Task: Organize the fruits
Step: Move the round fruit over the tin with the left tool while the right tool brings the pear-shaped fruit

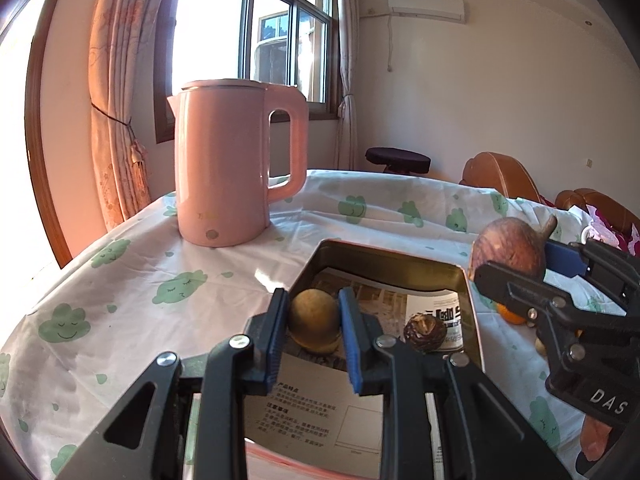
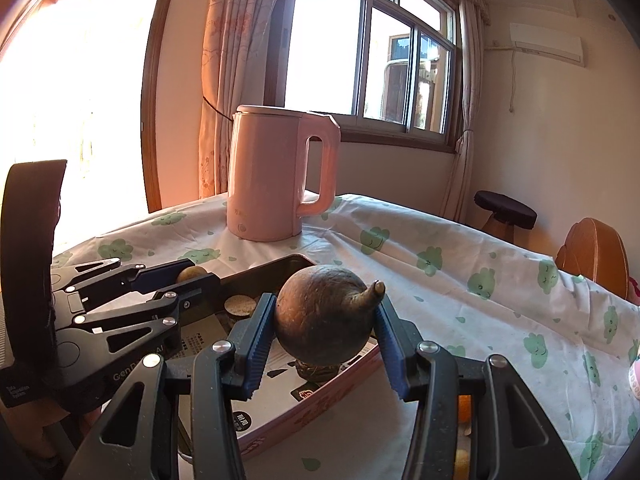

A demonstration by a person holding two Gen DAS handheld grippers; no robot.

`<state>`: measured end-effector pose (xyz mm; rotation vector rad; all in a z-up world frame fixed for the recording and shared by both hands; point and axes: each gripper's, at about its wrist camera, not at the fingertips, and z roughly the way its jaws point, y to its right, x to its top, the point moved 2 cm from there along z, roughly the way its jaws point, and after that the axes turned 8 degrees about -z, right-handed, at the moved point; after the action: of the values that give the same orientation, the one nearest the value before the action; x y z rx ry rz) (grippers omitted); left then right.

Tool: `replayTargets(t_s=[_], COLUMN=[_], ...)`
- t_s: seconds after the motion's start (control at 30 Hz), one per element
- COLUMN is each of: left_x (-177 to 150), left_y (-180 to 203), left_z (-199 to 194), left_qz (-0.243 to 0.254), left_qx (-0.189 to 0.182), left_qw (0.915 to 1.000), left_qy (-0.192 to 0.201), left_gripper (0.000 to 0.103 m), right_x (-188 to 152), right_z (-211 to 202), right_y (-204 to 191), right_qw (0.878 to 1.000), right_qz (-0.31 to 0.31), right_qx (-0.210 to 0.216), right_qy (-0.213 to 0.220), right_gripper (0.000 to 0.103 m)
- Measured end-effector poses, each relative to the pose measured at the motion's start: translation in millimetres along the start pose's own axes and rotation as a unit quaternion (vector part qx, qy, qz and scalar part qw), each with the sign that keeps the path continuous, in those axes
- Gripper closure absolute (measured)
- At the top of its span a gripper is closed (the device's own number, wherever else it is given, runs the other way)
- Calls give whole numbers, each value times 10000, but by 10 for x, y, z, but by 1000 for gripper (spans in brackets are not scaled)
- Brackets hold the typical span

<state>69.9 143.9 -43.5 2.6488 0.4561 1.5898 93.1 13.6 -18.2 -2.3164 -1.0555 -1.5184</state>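
Observation:
My left gripper [image 1: 314,320] is shut on a yellow-brown round fruit [image 1: 313,319] and holds it inside the rectangular tin box [image 1: 384,258]. A small dark scaly fruit [image 1: 425,333] lies in the box to the right of it. My right gripper [image 2: 324,326] is shut on a big brown-purple round fruit with a stem [image 2: 326,320], held over the box's [image 2: 320,404] right side. In the left wrist view this fruit [image 1: 508,252] and the right gripper [image 1: 520,280] hang at the right. The left gripper [image 2: 192,276] shows at the left in the right wrist view.
A pink electric kettle [image 1: 232,164] stands on the table behind the box, also in the right wrist view [image 2: 276,176]. An orange fruit [image 1: 510,314] lies on the patterned tablecloth [image 1: 120,300] right of the box. Chairs and a stool [image 2: 506,206] stand beyond the table.

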Motion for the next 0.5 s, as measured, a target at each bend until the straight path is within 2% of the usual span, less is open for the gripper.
replayTargets(t_s=[0.5], left_x=[-8], left_y=[-67], left_z=[158], left_qz=[35], left_qx=[25], left_qw=[9994], left_qy=[-351], left_gripper=[76], right_x=[-67], right_z=[208], right_y=[-128], right_qw=[9996], right_qz=[-25], right_qx=[137], right_qy=[-260], right_gripper=[52])
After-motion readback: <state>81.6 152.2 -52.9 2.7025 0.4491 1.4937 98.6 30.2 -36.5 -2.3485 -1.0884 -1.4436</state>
